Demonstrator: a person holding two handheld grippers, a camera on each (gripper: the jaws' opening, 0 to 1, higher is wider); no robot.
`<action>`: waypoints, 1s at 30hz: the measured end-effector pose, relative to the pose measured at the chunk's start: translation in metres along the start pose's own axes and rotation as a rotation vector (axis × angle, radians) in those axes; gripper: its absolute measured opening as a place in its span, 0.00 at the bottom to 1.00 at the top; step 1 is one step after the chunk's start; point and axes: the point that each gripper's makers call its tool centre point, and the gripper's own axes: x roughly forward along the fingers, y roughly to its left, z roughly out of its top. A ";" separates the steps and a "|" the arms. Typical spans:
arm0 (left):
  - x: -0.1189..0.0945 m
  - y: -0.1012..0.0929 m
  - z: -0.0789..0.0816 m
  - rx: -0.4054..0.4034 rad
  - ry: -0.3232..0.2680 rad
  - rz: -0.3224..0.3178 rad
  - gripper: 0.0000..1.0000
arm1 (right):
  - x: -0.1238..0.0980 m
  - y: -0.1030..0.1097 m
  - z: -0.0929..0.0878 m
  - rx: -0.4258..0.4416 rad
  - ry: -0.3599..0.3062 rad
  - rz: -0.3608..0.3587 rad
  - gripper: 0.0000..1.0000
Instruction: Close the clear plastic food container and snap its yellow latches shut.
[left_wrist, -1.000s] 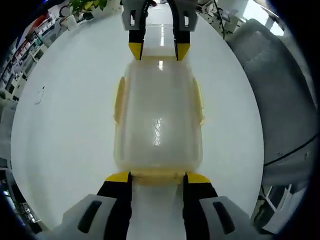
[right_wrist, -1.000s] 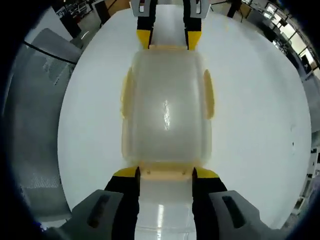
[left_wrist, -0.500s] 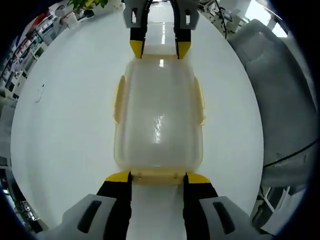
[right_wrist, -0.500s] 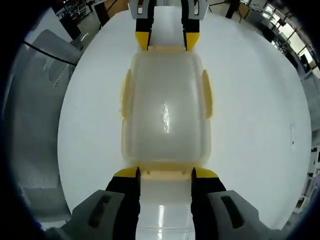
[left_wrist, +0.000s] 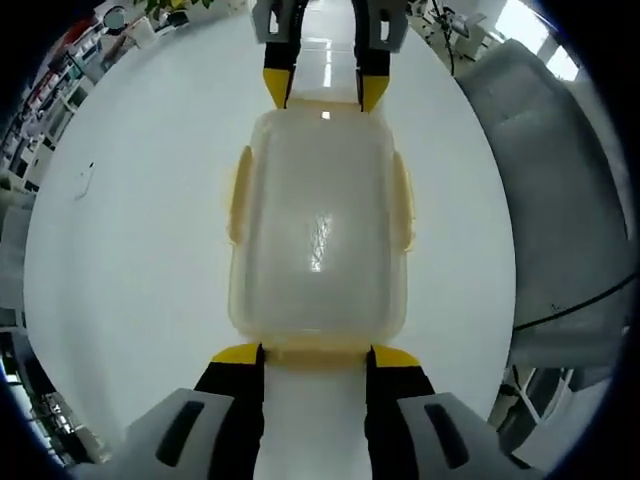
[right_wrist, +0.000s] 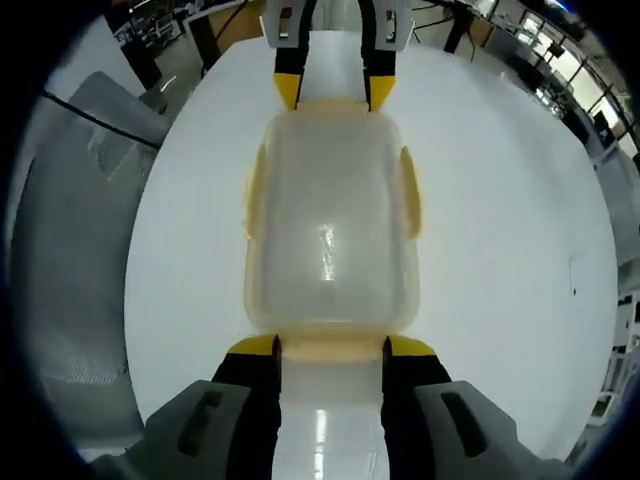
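**Clear plastic container sitting between two grippers on a white table**

Clear, frosted plastic is filling the middle of both views: the lidded food container (left_wrist: 318, 225) is lying flat on a glossy white table (left_wrist: 130, 230), lid on top, with light glinting off it.

In the left gripper view, a yellow latch (left_wrist: 240, 196) is lying along the container's left side and another latch (left_wrist: 401, 200) along its right side. The left gripper (left_wrist: 316, 354) is rising from the bottom, its two yellow-tipped jaws standing apart, with the tips right at the near end of the container, where a yellow end latch (left_wrist: 315, 350) is showing between them. At the far end, the right gripper (left_wrist: 323, 92) is coming in from the top, its jaws also apart at the container's end. A grey chair (left_wrist: 560, 190) is standing beside the table on the right.

In the right gripper view, the grey chair (right_wrist: 75, 230) is on the left. The container (right_wrist: 330, 225) is in the centre, side latches against its walls. The right gripper (right_wrist: 330, 346) is holding its jaws apart at the near end, and the left gripper (right_wrist: 332, 90) is doing likewise at the far end.
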 end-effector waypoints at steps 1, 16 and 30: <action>-0.003 -0.001 0.000 -0.001 0.004 0.005 0.33 | -0.003 0.001 0.001 -0.003 -0.004 0.002 0.35; -0.040 -0.009 0.046 -0.050 -0.057 0.047 0.33 | -0.060 0.006 -0.021 -0.052 -0.059 -0.018 0.35; -0.034 -0.009 0.135 -0.010 -0.074 0.042 0.33 | -0.099 0.009 -0.100 -0.022 -0.042 -0.044 0.35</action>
